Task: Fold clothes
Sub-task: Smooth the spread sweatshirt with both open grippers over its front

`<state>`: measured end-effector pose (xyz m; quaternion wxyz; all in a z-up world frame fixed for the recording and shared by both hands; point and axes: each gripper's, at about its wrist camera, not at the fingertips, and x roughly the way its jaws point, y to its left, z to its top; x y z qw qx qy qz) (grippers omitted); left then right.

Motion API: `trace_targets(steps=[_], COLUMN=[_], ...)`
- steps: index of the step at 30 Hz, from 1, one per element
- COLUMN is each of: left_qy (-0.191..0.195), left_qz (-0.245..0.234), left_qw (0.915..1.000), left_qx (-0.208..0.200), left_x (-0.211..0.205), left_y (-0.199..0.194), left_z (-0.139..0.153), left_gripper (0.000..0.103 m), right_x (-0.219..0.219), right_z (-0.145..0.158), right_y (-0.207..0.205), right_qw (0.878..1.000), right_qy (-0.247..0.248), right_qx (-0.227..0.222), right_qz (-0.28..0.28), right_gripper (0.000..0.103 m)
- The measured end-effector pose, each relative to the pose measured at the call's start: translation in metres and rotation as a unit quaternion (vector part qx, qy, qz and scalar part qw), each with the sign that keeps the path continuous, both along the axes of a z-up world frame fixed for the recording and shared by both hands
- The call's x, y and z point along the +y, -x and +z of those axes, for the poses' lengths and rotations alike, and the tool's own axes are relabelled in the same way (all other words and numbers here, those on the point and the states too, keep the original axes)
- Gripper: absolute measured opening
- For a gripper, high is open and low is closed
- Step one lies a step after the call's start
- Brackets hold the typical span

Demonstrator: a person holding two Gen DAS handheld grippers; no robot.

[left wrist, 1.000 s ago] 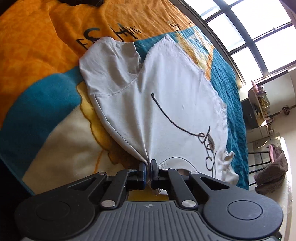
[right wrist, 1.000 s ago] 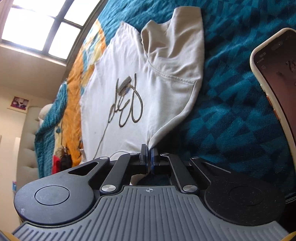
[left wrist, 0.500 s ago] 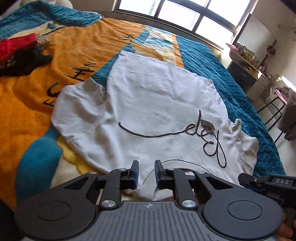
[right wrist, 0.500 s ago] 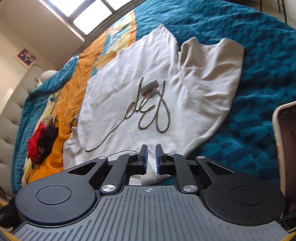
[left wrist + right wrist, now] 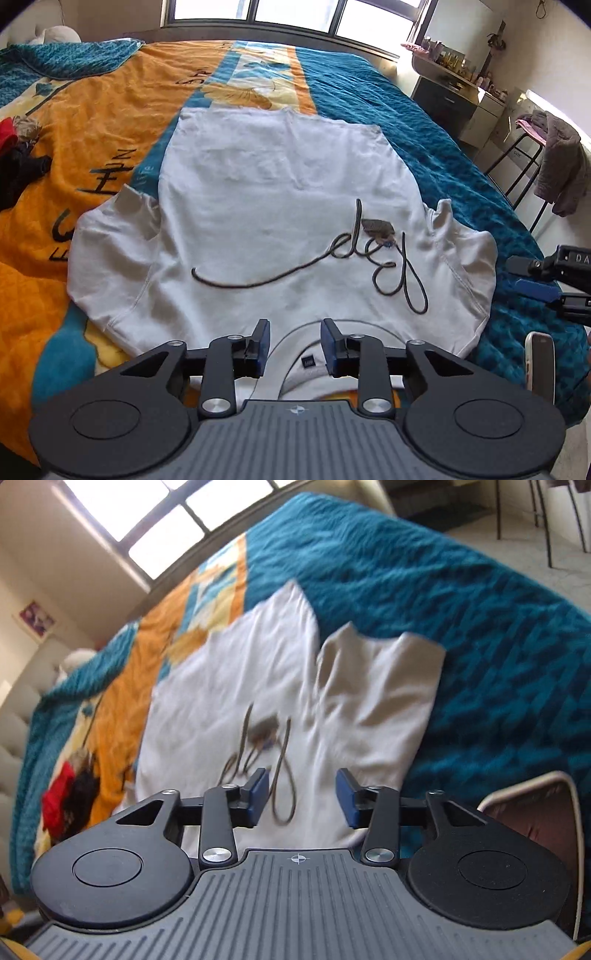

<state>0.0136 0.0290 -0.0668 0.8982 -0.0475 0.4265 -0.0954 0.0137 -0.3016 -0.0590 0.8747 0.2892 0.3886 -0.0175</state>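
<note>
A white T-shirt (image 5: 266,206) with dark looping script lies spread flat on the bed, collar toward me and both sleeves out. My left gripper (image 5: 294,343) hovers over the collar with its jaws opening and no cloth pinched between them. In the right wrist view the same T-shirt (image 5: 258,686) lies ahead, its right sleeve (image 5: 380,698) resting on the teal cover. My right gripper (image 5: 302,797) hangs above the shirt's shoulder area, jaws opening, nothing held. The right gripper (image 5: 543,284) also shows at the right edge of the left wrist view.
The bed carries an orange, teal and cream blanket (image 5: 110,122). Red and black clothes (image 5: 70,801) lie piled at its left side. A phone (image 5: 535,819) sits by the right gripper. A dresser (image 5: 450,96) and a stool with draped clothes (image 5: 554,166) stand beyond the bed's right edge.
Both grippers let go of the shirt's shoulders and opened. Both rose and rolled level, and the shirt now lies flat on the bed.
</note>
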Motion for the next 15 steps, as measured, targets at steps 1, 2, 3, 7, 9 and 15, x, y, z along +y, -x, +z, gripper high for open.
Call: trace_targets(steps=[1, 2, 3, 7, 9, 15], left_qy=[-0.002, -0.004, -0.007, -0.003, 0.003, 0.008], left_qz=[0.0, 0.004, 0.008, 0.015, 0.015, 0.025], left_qw=[1.0, 1.0, 0.9999, 0.9998, 0.9995, 0.9987], left_qx=[-0.004, -0.003, -0.002, 0.014, 0.026, 0.043], left_x=[-0.004, -0.007, -0.01, -0.013, -0.012, -0.009], left_y=[-0.004, -0.01, -0.015, -0.025, -0.027, -0.033], left_z=[-0.001, -0.003, -0.006, -0.018, -0.024, -0.035], left_gripper=[0.033, 0.035, 0.035, 0.035, 0.035, 0.035], right_x=[-0.015, -0.029, -0.043, -0.097, -0.112, -0.122], right_z=[0.001, -0.003, -0.007, -0.037, -0.054, -0.086], right_y=[-0.011, -0.02, -0.029, -0.062, -0.073, -0.1], right_qw=[1.0, 0.999, 0.997, 0.987, 0.984, 0.988], right_qy=[0.0, -0.006, -0.012, -0.055, -0.066, -0.068], right_qx=[-0.005, -0.001, 0.003, 0.042, 0.064, 0.085], right_qz=[-0.03, -0.052, -0.075, -0.142, -0.15, -0.11], right_gripper=[0.049, 0.049, 0.049, 0.048, 0.048, 0.047])
